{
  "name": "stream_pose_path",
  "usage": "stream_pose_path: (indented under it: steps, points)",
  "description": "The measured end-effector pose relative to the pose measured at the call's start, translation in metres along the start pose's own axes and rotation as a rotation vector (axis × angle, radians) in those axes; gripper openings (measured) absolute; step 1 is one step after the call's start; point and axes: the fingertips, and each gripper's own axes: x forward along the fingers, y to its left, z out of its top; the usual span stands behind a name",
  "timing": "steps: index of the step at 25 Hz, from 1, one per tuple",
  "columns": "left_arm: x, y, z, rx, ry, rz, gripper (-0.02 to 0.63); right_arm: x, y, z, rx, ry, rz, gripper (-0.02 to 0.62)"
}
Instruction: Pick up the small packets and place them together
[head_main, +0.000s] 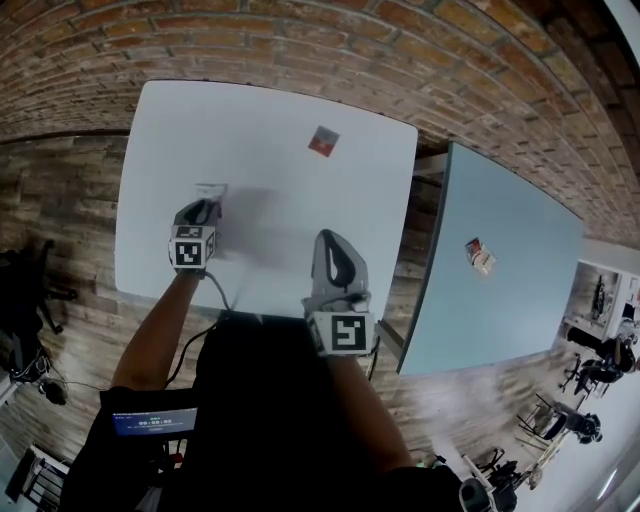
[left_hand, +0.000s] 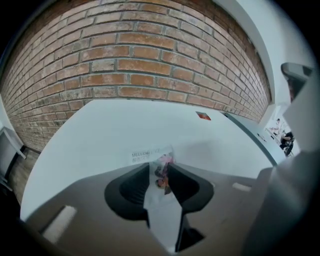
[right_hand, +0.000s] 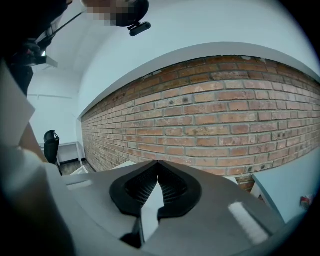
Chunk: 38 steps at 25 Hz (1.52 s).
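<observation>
We see our left hand-held gripper (left_hand: 160, 172) pinching a clear packet (left_hand: 156, 156) over the white desk (head_main: 260, 110), near its front left. A red packet (head_main: 323, 141) lies well apart toward the far edge. Our right hand-held gripper (right_hand: 157, 176) is closed and empty, facing the brick wall (right_hand: 225, 115).

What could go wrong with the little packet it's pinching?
1. The left hand-held gripper holds the clear packet by one end, and much of it sticks out past the tips. It looks floppy, so it might slip or twist when carried.
2. The red packet lies far across the white table, and a third packet is on the blue table, so one could get left behind.
</observation>
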Motion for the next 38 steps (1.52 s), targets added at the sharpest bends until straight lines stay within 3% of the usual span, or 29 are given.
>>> stream_pose_path:
  steps: [8, 12, 17, 21, 28, 38]
  points:
    - [-0.006, -0.005, 0.007, 0.054, -0.007, 0.035, 0.137, -0.012, -0.040, -0.030, 0.005, 0.091, -0.053, 0.003]
    - [-0.014, -0.016, 0.008, 0.019, -0.018, 0.016, 0.138, -0.002, -0.051, -0.041, 0.010, 0.130, -0.060, 0.006]
    - [-0.031, -0.032, 0.020, -0.023, -0.070, -0.004, 0.137, 0.031, -0.060, -0.049, 0.043, 0.158, -0.023, 0.033]
    - [-0.044, -0.052, 0.030, -0.064, -0.097, -0.025, 0.137, 0.067, -0.080, -0.059, 0.009, 0.195, -0.004, 0.066]
    - [-0.060, -0.076, 0.048, -0.047, -0.096, -0.004, 0.135, 0.125, -0.115, -0.095, 0.007, 0.295, -0.021, 0.072]
    - [-0.063, -0.084, 0.083, -0.136, -0.134, 0.017, 0.124, 0.195, -0.131, -0.149, -0.010, 0.459, 0.013, 0.098]
